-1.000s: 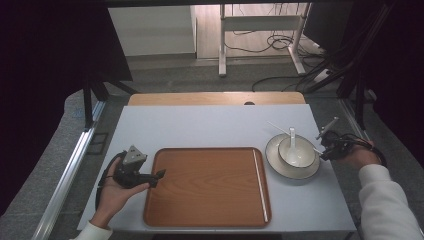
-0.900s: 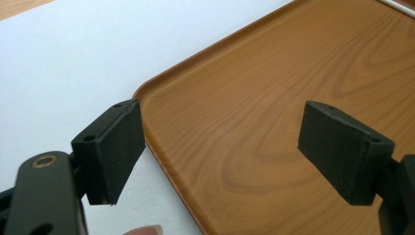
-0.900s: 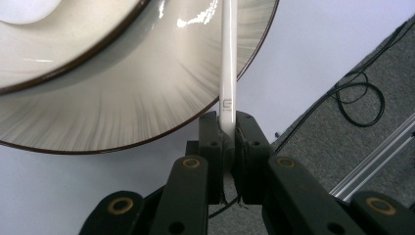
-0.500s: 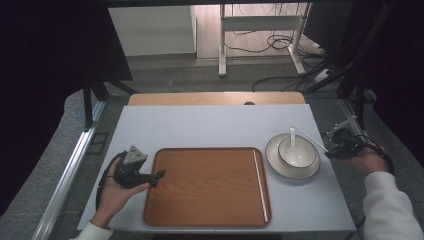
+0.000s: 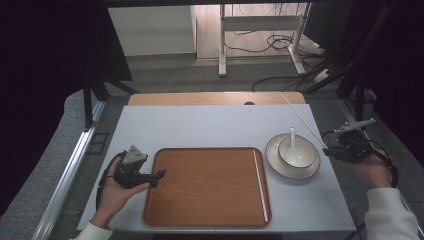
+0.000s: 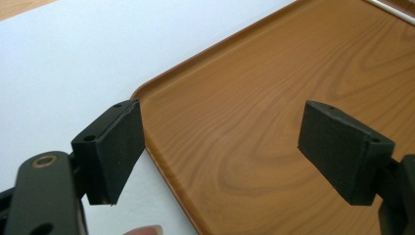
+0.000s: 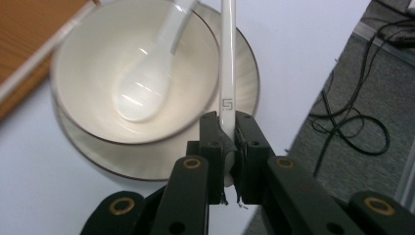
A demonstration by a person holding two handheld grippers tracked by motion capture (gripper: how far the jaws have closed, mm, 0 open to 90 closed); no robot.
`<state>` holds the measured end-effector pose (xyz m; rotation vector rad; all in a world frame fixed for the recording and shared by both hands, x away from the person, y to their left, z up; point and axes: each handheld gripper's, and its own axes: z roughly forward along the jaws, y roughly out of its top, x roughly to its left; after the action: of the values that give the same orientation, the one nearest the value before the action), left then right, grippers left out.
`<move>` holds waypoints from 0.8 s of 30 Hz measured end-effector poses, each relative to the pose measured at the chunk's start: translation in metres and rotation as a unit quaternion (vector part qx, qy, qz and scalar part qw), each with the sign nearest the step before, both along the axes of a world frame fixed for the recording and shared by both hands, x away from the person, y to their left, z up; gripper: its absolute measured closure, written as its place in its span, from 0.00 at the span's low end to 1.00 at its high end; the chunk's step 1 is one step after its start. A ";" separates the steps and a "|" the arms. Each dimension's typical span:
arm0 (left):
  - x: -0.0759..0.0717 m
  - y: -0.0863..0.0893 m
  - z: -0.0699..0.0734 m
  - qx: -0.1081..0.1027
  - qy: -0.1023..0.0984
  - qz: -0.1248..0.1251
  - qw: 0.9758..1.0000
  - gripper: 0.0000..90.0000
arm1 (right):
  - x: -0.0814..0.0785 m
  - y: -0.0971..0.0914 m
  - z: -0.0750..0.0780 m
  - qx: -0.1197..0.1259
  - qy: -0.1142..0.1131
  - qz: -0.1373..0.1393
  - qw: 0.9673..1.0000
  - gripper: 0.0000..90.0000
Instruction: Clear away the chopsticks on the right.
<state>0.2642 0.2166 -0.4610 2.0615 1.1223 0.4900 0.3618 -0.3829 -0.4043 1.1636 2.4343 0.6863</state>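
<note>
- High view: right gripper (image 5: 327, 148) sits off the right edge of the table (image 5: 210, 125), holding a white chopstick (image 5: 302, 120) that slants up and away over the table's far right corner. A second chopstick (image 5: 260, 185) lies inside the wooden tray (image 5: 200, 185), along its right rim. The bowl (image 5: 296, 152) with its spoon (image 5: 291, 140) stands on a plate (image 5: 274, 162) between the tray and the right gripper. Left gripper (image 5: 157, 176) rests at the tray's left rim.
- Left gripper view: fingers (image 6: 115, 147) spread wide, nothing between them; one over the table, the other over the tray floor.
- Right gripper view: fingers (image 7: 211, 147) pinching the chopstick close to its end, beside the printed mark; the long remainder projects forward past the bowl rim.
- Risk: the grip is near one end, so the stick could pivot or slip in the pads during a swing; its free tip could clip the spoon handle or bowl.
- Room: the tray floor is bare apart from the second chopstick; the far half of the table is open. The bowl and plate are close to the tray's right rim, so I judge a path over them safer than one around.
</note>
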 end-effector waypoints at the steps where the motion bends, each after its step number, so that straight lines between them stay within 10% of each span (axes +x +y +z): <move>1: 0.000 0.000 0.000 0.000 0.000 0.000 1.000 0.19 | -0.004 0.002 0.002 0.011 -0.004 -0.004 1.000 0.93; 11: -0.001 -0.001 0.001 0.001 0.000 -0.002 1.000 0.19 | -0.047 0.039 0.008 0.055 -0.044 0.019 0.997 0.93; 24: -0.001 -0.001 0.002 0.001 -0.001 -0.001 1.000 0.19 | -0.063 0.099 -0.003 0.046 -0.015 0.071 0.996 0.93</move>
<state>0.2630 0.2157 -0.4594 2.0617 1.1194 0.4933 0.2990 -0.2844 -0.4077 1.0133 2.5013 0.8609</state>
